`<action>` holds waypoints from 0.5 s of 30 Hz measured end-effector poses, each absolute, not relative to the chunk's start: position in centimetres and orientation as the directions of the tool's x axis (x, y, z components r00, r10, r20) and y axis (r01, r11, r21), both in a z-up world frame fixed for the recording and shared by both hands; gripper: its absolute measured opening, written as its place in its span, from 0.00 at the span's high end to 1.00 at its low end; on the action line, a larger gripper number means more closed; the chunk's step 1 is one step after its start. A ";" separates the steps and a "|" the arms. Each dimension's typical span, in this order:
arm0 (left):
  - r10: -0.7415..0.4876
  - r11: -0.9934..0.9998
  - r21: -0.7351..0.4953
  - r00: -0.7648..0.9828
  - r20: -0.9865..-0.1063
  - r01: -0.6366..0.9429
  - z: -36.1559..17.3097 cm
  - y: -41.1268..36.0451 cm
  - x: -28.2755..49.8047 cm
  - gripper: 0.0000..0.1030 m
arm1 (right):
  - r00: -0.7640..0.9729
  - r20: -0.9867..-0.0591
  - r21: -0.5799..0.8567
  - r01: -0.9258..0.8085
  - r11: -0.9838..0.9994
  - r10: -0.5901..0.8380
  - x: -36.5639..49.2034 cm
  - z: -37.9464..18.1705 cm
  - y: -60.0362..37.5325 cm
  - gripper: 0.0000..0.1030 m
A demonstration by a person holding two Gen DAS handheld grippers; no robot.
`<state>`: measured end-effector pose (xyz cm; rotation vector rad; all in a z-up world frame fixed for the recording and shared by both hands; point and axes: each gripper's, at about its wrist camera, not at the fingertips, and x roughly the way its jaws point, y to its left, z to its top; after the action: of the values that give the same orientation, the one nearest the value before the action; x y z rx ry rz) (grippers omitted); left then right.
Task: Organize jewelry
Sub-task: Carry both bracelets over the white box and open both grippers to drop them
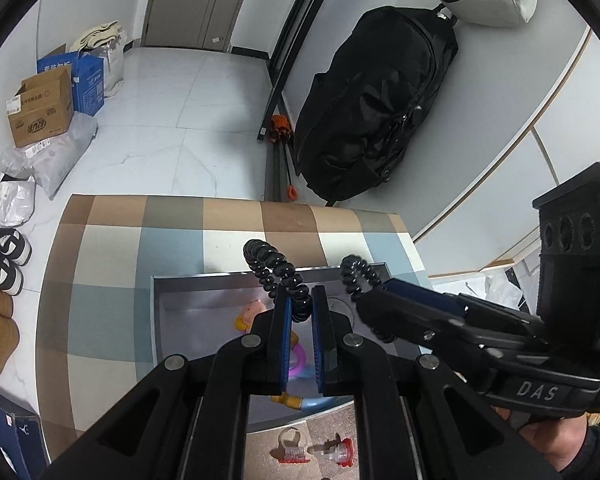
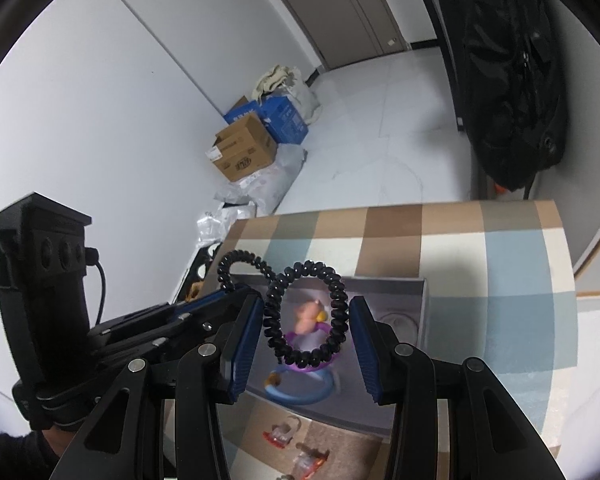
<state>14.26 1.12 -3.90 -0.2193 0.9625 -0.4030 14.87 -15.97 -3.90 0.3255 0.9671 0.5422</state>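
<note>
At centre frame in the left wrist view, the left gripper [image 1: 301, 312] has its blue-padded fingers pinched tight on a black coiled bracelet [image 1: 276, 272], which loops up and across to the right gripper [image 1: 370, 294] entering from the right edge. In the right wrist view that gripper [image 2: 306, 334] has its fingers partly spread, with a ring of the coil [image 2: 336, 300] stretched between them and touching both pads. Below lies a grey tray [image 1: 204, 286] on the checked surface [image 1: 112, 248], holding a purple ring [image 2: 320, 364], a blue ring [image 2: 300, 394] and a blurred pink charm [image 2: 306, 314].
</note>
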 end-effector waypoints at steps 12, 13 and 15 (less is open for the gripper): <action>-0.505 0.862 -0.446 0.463 -0.728 0.239 -4.6 1.2 14.8 0.95 | 0.434 -0.696 0.529 -0.227 0.817 0.572 15.6 -5.3 -16.9 0.55; -0.512 0.858 -0.457 0.458 -0.727 0.235 -4.6 1.3 14.9 0.95 | 0.436 -0.692 0.534 -0.227 0.814 0.576 15.6 -5.3 -17.0 0.54; -0.514 0.856 -0.469 0.445 -0.733 0.216 -4.8 1.4 15.0 0.91 | 0.445 -0.684 0.537 -0.229 0.812 0.578 15.5 -5.0 -17.1 0.52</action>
<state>15.02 1.35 -4.82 -0.3285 1.0151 -0.4626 15.49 -17.12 -5.03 0.3967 0.9920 0.5161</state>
